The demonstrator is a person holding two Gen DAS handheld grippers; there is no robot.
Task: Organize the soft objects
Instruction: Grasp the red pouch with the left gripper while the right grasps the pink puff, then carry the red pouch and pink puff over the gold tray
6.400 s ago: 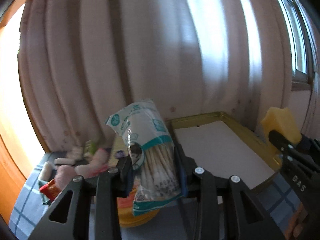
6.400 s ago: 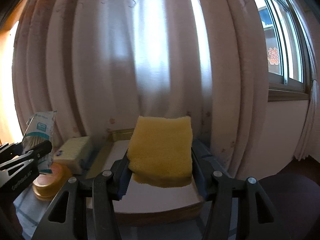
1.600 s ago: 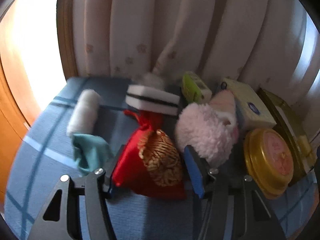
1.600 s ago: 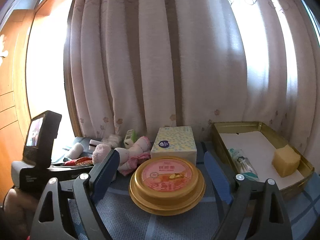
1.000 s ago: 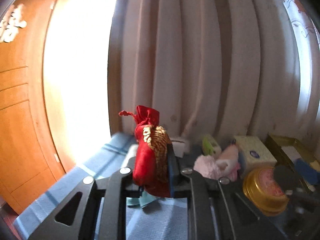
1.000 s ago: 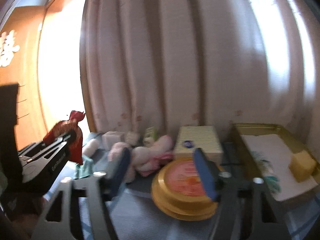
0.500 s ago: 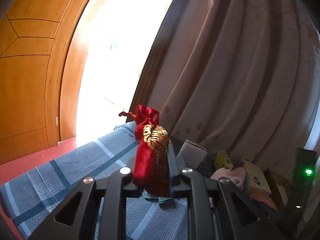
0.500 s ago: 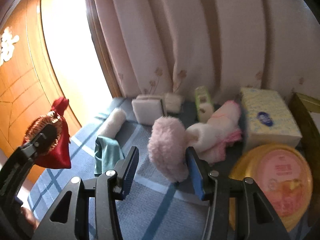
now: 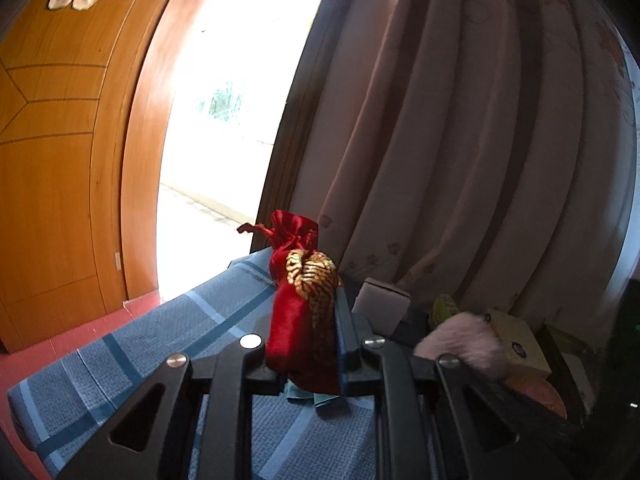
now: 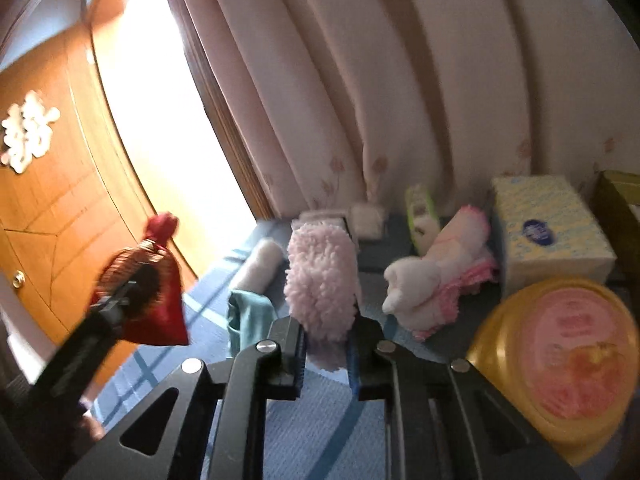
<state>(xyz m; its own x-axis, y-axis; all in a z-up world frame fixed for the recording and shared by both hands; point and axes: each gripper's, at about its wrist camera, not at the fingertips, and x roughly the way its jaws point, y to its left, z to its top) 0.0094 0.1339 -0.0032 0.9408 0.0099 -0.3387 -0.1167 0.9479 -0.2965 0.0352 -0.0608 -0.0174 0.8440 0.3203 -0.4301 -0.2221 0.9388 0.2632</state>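
My left gripper (image 9: 306, 332) is shut on a red satin pouch with gold embroidery (image 9: 302, 300) and holds it above the blue checked cloth (image 9: 160, 344). The pouch also shows in the right wrist view (image 10: 148, 292), at the left. My right gripper (image 10: 326, 340) is shut on a fluffy pink plush piece (image 10: 320, 280), which also shows in the left wrist view (image 9: 460, 340). A white and pink plush toy (image 10: 436, 276), a teal cloth (image 10: 248, 316) and a white roll (image 10: 260, 264) lie on the cloth.
A tissue box (image 10: 548, 228), a round gold tin with a pink lid (image 10: 568, 356), a green pack (image 10: 420, 212) and a white sponge (image 10: 368, 216) stand near the pink curtain (image 10: 400, 80). A gold tray's corner (image 10: 616, 200) shows at far right. A wooden door (image 9: 52, 160) is left.
My right gripper has closed on the pink plush piece, which was between open jaws half a second ago. My left gripper still holds the red pouch, slightly raised and turned left.
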